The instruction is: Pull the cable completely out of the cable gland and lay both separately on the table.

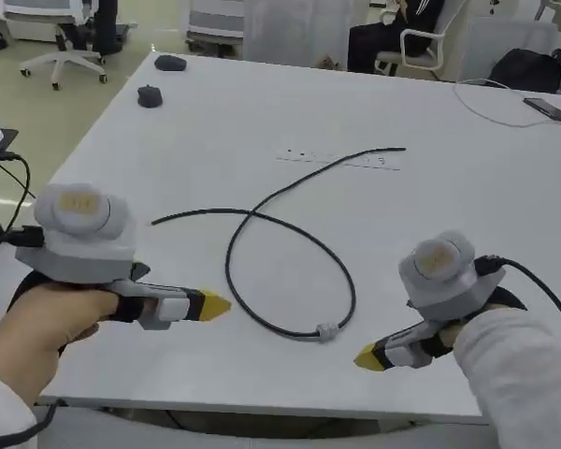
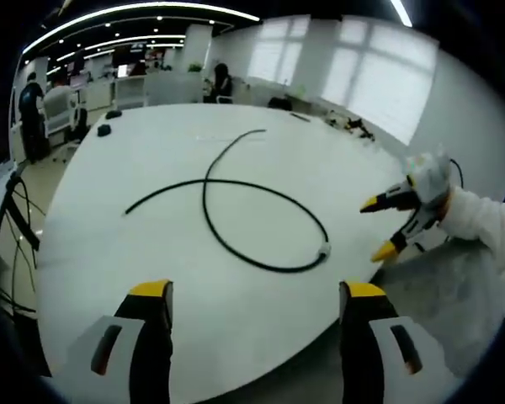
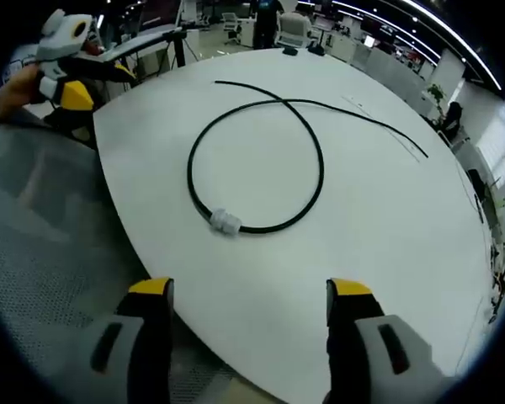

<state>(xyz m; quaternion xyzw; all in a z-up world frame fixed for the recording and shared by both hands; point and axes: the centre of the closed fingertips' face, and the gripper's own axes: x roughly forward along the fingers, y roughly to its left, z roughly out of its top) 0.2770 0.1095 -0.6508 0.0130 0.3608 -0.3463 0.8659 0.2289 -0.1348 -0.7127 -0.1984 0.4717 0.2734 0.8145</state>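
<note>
Jaws of left gripper (image 2: 257, 289) & right gripper (image 3: 251, 286) are being held open, empty. Unpinned, small white plastic cable gland (image 1: 326, 330) risks being dragged w/ black looped cable (image 1: 228, 262).

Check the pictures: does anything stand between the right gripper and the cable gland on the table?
Nothing visible does. The right gripper, jaws open, hangs at the near edge of the table. Only bare white surface lies between it and the cable gland, which sits threaded on the loop of the black cable.
</note>
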